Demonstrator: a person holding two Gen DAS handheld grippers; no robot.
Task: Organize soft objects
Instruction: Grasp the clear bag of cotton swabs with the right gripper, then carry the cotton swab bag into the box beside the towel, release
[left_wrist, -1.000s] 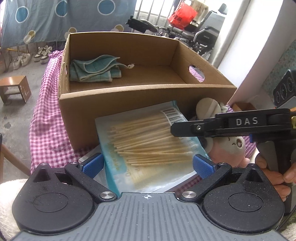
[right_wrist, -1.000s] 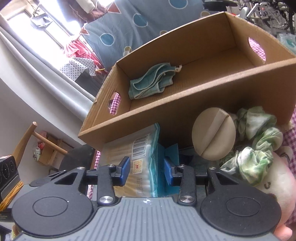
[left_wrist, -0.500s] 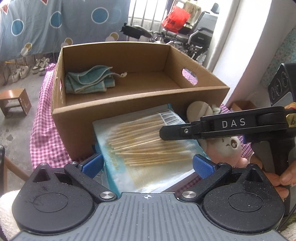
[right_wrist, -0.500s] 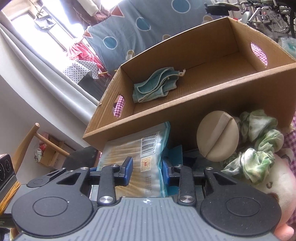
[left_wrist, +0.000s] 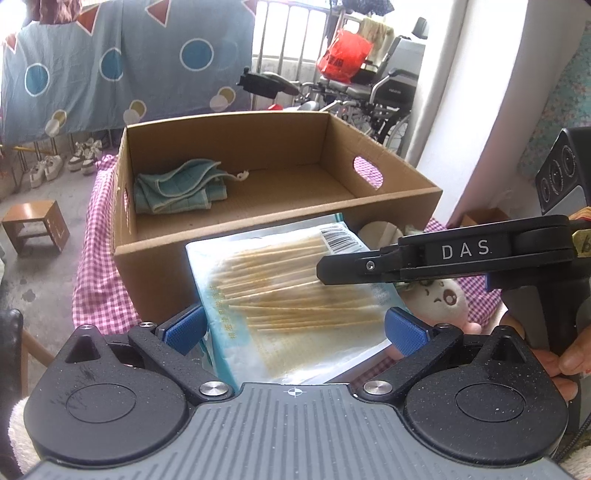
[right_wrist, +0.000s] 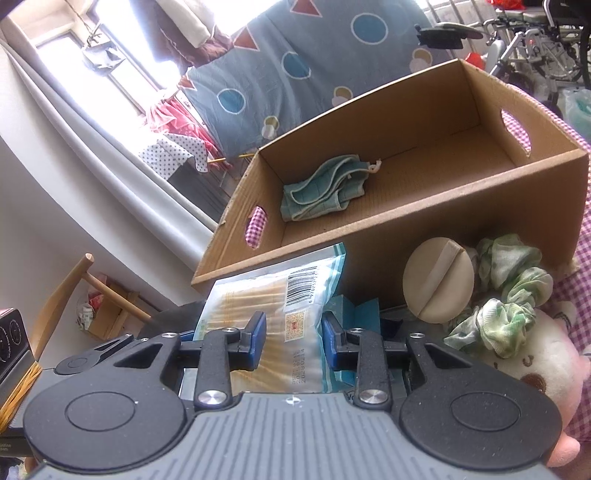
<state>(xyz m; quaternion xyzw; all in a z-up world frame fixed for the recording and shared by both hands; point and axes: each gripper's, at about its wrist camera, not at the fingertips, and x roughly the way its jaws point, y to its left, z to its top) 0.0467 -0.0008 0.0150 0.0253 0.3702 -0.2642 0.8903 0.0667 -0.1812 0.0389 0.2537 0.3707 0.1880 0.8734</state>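
Note:
A clear packet of cotton swabs (left_wrist: 295, 295) hangs tilted just above the front wall of the cardboard box (left_wrist: 147, 273). My left gripper (left_wrist: 293, 330) spans its width, blue pads against both long edges. My right gripper (right_wrist: 291, 339) is shut on the packet (right_wrist: 280, 295) near its barcode end; one finger (left_wrist: 369, 266) lies across the packet's top. A folded teal cloth (left_wrist: 177, 186) lies in the box's back left corner. A beige powder puff (right_wrist: 437, 280), a green scrunchie (right_wrist: 509, 295) and a pink plush toy (right_wrist: 546, 362) sit on the table by the box's front wall.
The box (right_wrist: 443, 206) stands on a pink gingham tablecloth (left_wrist: 96, 266). A person's hand (left_wrist: 569, 358) holds the right gripper's handle. A wooden stool (left_wrist: 35, 225) stands on the floor to the left, a wooden chair (right_wrist: 74, 295) is nearby, and wheelchairs are parked behind.
Both grippers have risen with the swab packet between them. Its far end now reaches above the box's front rim, and more of the box floor shows.

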